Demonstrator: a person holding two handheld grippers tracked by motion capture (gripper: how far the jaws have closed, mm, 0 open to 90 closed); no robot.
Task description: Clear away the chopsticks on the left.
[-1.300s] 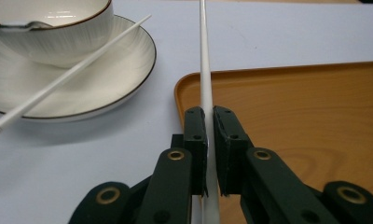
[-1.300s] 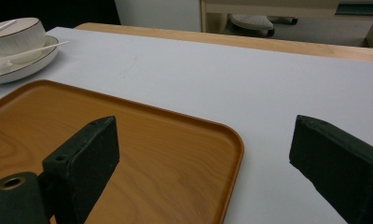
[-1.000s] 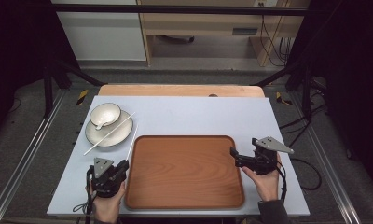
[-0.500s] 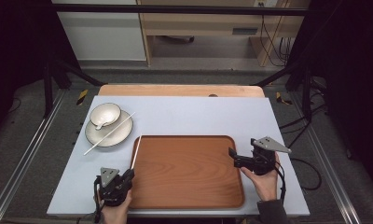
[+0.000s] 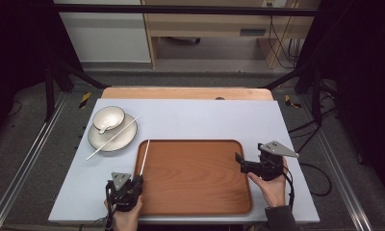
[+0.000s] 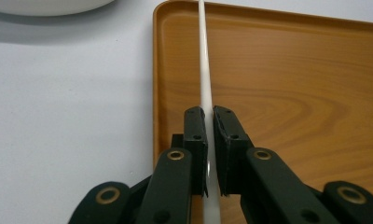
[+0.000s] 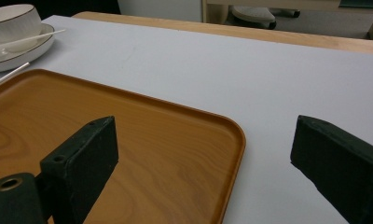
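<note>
- Left tool: jaws clamped on white chopstick, pointing to 12 o'clock over tray edge.
- Right tool: jaws spread wide, nothing between them, at tray's 3 o'clock edge.

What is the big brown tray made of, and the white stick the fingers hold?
The tray looks like wood or wood-patterned plastic: brown with swirling grain lines and a smooth, soft shine. The white stick looks like glossy plastic or ceramic; it's plain, smooth and even.
</note>
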